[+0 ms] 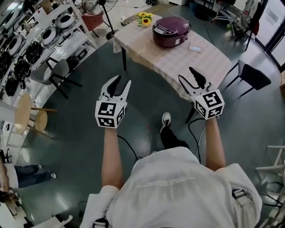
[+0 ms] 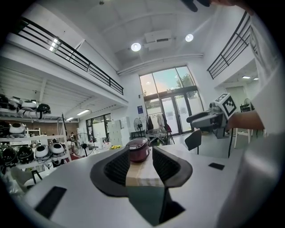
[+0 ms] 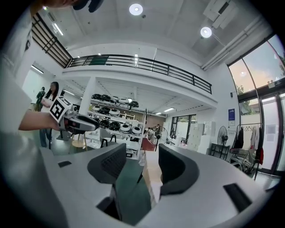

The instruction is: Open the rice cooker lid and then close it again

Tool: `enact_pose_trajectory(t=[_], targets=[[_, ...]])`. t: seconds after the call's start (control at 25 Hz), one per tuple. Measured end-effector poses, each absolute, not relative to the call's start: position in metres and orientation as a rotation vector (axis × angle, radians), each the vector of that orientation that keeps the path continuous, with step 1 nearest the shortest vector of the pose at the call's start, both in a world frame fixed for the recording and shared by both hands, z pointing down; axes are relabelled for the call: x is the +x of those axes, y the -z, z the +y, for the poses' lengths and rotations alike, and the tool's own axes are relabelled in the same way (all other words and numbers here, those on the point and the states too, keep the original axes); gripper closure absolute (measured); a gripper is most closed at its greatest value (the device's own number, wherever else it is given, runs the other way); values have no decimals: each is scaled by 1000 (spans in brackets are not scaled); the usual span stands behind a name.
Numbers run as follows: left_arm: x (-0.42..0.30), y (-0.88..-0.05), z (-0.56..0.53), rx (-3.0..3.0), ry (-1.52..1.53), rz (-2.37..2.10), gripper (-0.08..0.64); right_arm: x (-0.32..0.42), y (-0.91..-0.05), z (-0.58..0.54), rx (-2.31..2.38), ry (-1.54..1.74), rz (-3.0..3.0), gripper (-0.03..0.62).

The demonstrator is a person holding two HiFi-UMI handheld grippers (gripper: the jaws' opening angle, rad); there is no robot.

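Maroon rice cooker [image 1: 171,31], lid [image 1: 169,26] down, sits toward far edge of tabletop [image 1: 178,62], well ahead of me. Left gripper [image 1: 123,80], right gripper [image 1: 185,73]: fingers spread, nothing between. I judge right nearer; left sights rice cooker straight between its fingers.

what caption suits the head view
Open left gripper and open right gripper face a closed round maroon rice cooker on a checked-cloth table

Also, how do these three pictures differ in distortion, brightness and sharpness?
Head view: mild bending, even light, the rice cooker sharp though small. Left gripper view: strong fisheye with black corners, curved railings, overexposed glass doors. Right gripper view: same fisheye, glare round the ceiling lamps, window at right washed out.
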State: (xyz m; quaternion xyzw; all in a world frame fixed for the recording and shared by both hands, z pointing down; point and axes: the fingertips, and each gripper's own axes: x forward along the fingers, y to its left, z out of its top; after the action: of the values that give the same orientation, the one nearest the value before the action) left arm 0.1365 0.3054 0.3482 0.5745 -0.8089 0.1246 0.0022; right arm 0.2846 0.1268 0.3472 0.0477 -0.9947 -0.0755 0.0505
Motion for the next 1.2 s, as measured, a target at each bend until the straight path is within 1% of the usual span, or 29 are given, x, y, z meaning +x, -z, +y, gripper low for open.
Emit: enact_pose_trajectory(t=[0.2,0.52,0.76,0.96,1.2], targets=[[83,-358,264,1774,-407,-2518,388,231,-357,80,158,207,-3045,351],[-4,-352,156,1762,-407,-2487,388,143,-359,-29,159,145,-3053,350],[-56,-345,77,1783,-414,-2473,388,90,-358,-106,174,141,-3039,351],[-87,-343,25,1794,-416,-2445,388,64,-357,-150,185,137,-3025,353],[-102,-348,-20,1857,-435,-2380,388,51,-364,-186,248,85,-3004,359]])
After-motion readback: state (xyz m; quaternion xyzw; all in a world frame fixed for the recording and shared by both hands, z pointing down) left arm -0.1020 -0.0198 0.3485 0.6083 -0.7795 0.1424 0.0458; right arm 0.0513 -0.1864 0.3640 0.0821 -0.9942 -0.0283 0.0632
